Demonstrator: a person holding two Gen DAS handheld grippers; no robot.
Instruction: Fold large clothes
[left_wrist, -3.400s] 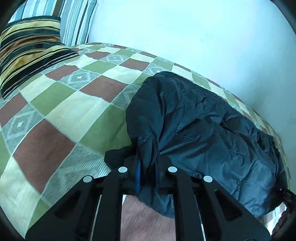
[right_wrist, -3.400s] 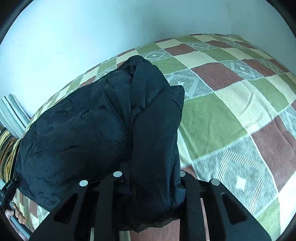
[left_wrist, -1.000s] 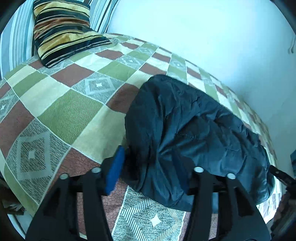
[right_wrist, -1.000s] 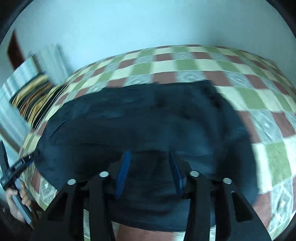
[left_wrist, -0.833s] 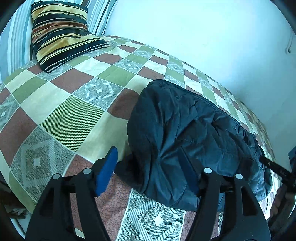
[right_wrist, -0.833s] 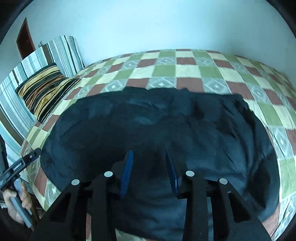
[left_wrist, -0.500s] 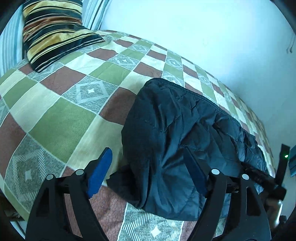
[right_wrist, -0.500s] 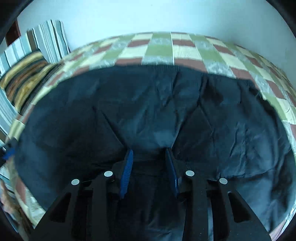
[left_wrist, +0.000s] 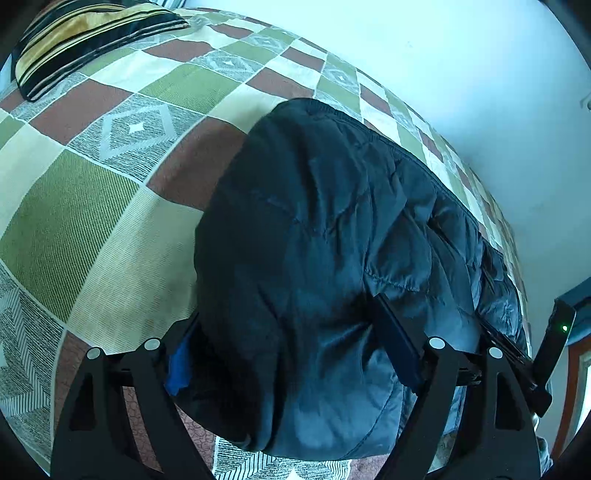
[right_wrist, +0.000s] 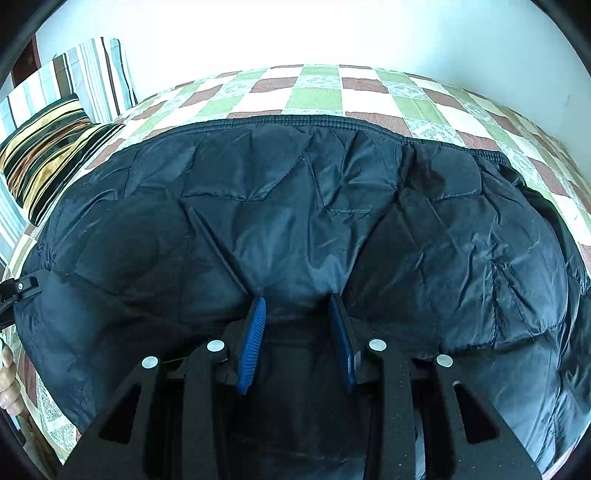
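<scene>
Right wrist only — right gripper (right_wrist: 295, 314) clamped on jacket (right_wrist: 295, 221); left gripper (left_wrist: 291, 354) opening astride it.

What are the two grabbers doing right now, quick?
Left gripper: jaws opening wide, the jacket bulging between them, not pinched.
Right gripper: closed on a fold of the jacket.
</scene>
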